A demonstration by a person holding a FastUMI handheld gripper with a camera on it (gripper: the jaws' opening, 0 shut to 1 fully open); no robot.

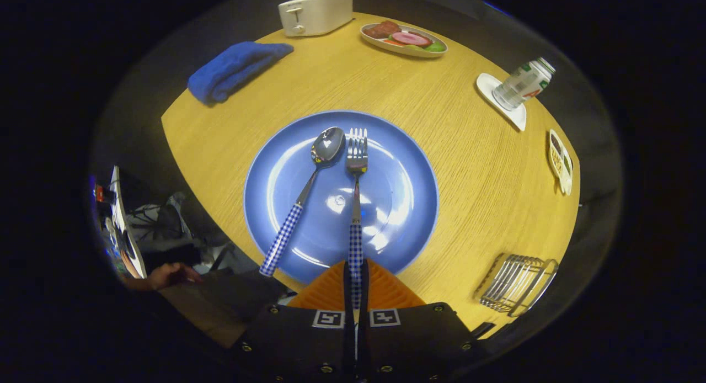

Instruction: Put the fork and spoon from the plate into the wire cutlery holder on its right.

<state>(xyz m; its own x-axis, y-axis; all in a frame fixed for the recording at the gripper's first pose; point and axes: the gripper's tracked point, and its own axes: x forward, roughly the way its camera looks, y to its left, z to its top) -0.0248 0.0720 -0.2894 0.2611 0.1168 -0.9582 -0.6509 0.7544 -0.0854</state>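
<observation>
A blue plate (402, 168) lies on the round wooden table, just ahead of my fingers. On it a fork (357, 168) with a blue-checked handle points away from me, its handle end running back between my fingers. My gripper (356, 283) is shut on that handle, both fingers pressed against it. To the fork's left lies a spoon (314, 179) with a matching checked handle, slanting toward the plate's near left rim. The wire cutlery holder (515, 283) stands on the table to the right of the plate, near the table's edge.
Beyond the plate are a folded blue towel (234, 68), a white toaster (315, 12) and an oval dish of food (405, 40). To the right stand a bottle (521, 84) on a white coaster and a small dish (560, 161). A person's hand (168, 274) rests at left.
</observation>
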